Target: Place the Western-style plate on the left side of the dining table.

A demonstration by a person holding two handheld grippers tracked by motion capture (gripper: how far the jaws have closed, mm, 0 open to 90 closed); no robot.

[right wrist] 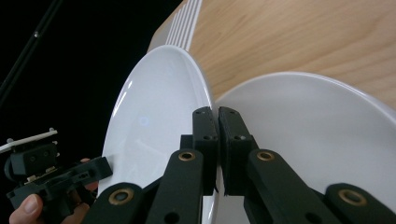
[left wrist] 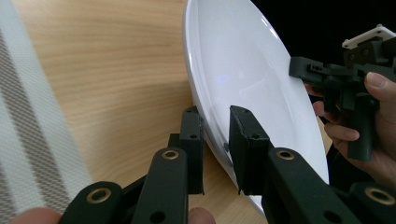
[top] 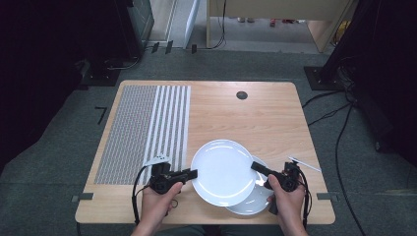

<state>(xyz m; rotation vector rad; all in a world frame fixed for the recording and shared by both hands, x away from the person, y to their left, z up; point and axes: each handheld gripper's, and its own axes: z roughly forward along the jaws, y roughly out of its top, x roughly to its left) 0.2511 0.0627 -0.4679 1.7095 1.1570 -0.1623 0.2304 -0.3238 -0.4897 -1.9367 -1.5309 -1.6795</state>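
High view: upper plate (top: 223, 170) held between left gripper (top: 189, 173) and right gripper (top: 257, 166), overlapping a lower plate (top: 252, 202) on the counter (top: 255, 115).

Left gripper view: fingers (left wrist: 192, 140) straddle the upper plate's rim, slightly spread, contact unclear.

Right gripper view: fingers (right wrist: 206, 135) pressed nearly together, pinching the upper plate's rim; lower plate just right of them.

Judgement: glazed ware, stiff, slick, breakable, moderately heavy. Grip opposite rims, keep level.
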